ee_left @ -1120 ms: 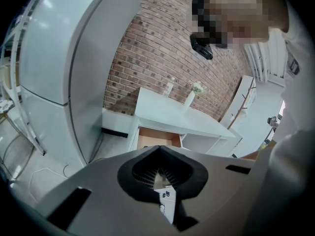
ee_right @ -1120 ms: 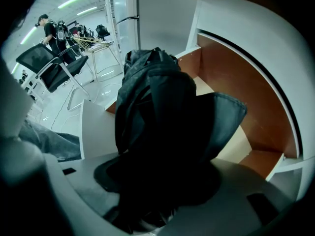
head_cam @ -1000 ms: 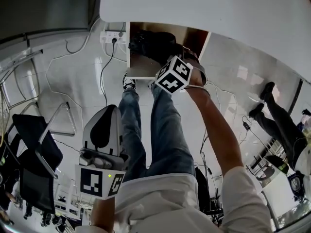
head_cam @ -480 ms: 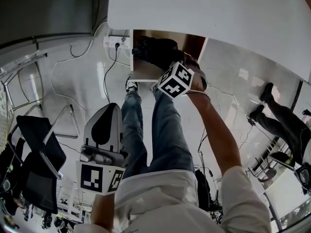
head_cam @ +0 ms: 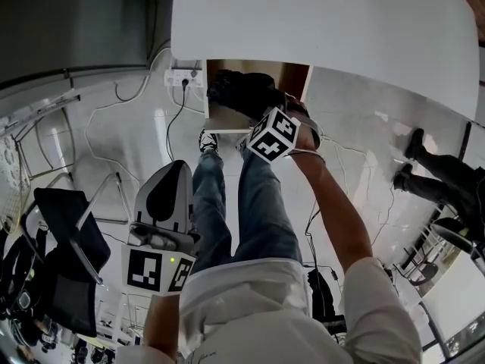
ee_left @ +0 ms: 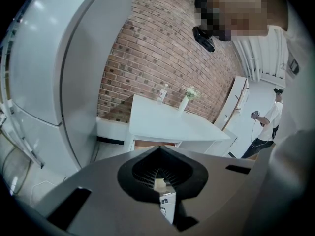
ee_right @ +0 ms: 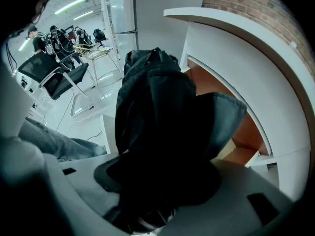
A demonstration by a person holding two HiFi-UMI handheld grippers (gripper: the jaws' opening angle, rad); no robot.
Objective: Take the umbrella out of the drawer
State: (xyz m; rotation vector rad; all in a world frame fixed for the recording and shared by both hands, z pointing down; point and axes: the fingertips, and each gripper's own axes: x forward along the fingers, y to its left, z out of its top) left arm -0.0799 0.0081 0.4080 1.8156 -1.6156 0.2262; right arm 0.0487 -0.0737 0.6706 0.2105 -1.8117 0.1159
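Note:
A black folded umbrella [head_cam: 241, 89] lies in the open drawer [head_cam: 227, 121] under the white table [head_cam: 318, 21], its fabric bulging over the drawer's front edge. My right gripper [head_cam: 261, 114], with its marker cube on top, is shut on the umbrella at the drawer's front. In the right gripper view the dark umbrella fabric [ee_right: 157, 112] fills the space between the jaws of my right gripper [ee_right: 162, 191], and the drawer's wooden inside [ee_right: 246, 132] shows behind it. My left gripper [head_cam: 173, 171] hangs low at my left side, away from the drawer. My left gripper [ee_left: 160, 181] is shut and holds nothing.
My own legs in jeans [head_cam: 258, 203] stand right below the drawer. A power strip with cables [head_cam: 186, 76] lies on the floor to the drawer's left. A black chair [head_cam: 68, 241] stands at the left. Another person's legs [head_cam: 432, 173] are at the right.
My right gripper has drawn slightly back toward me with the umbrella still in it. The left gripper has stayed at my side.

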